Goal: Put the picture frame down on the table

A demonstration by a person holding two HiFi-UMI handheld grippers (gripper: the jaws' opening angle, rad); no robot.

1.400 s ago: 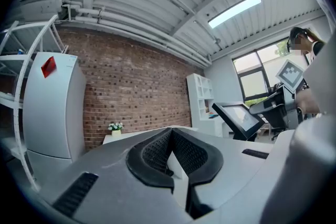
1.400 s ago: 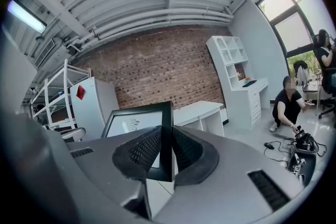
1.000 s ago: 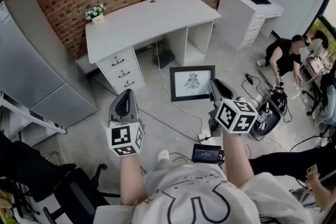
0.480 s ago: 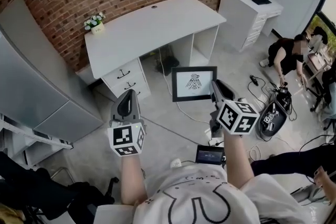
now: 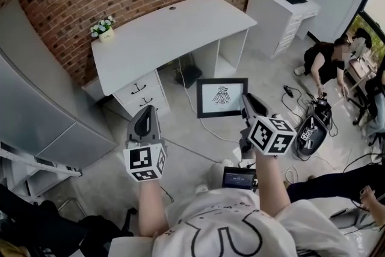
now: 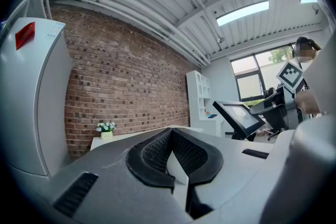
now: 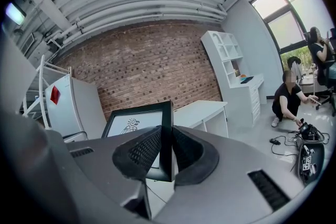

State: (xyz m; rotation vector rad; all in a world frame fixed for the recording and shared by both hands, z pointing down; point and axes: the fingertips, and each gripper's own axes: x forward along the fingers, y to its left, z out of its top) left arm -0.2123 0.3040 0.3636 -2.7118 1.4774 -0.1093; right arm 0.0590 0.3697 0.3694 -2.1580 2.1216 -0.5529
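Clamping the picture frame [image 5: 221,97] by its right edge, right gripper [image 5: 246,102] has the table [image 5: 174,27] up ahead-left; left gripper [image 5: 144,121] is pinched together, empty.

Left claw [image 5: 145,111]: jaws together, nothing in them, pointing level ahead. Right claw [image 5: 246,98]: clamped on the right edge of the picture frame [image 5: 220,97], tipped slightly down. Both forearms stretched forward, well apart.
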